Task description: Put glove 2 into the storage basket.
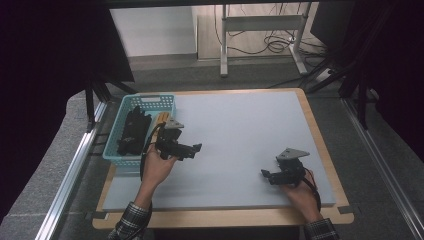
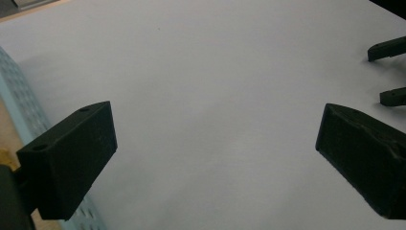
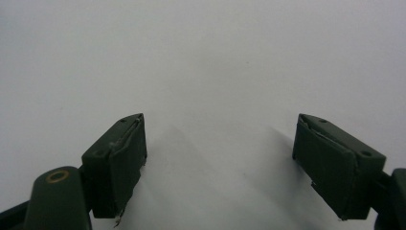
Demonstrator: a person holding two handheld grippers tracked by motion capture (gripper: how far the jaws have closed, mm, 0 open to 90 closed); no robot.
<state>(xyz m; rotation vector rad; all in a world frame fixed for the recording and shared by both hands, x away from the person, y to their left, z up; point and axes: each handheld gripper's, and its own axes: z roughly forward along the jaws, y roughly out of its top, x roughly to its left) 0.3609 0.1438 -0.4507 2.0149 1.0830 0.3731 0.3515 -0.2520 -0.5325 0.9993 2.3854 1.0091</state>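
Observation:
My left gripper (image 1: pixel 196 148) hovers over the pale grey mat (image 1: pixel 240 130) just right of a turquoise basket (image 1: pixel 142 105), pointing right. Its jaws stand wide apart with nothing between them; the left gripper view shows bare mat between its fingers (image 2: pixel 72 158). My right gripper (image 1: pixel 265 174) rests low near the mat's front right, pointing left, also open and empty. Its fingers (image 3: pixel 119 158) frame plain mat. The other gripper's fingertips (image 2: pixel 388 48) appear at the far right of the left gripper view.
The turquoise basket holds several dark parts (image 1: pixel 132 131) and a tan wooden piece (image 1: pixel 161 119). A wooden board (image 1: pixel 225 217) edges the mat. Metal rails (image 1: pixel 70 175) run along both sides, and a desk frame with cables (image 1: pixel 265 35) stands beyond.

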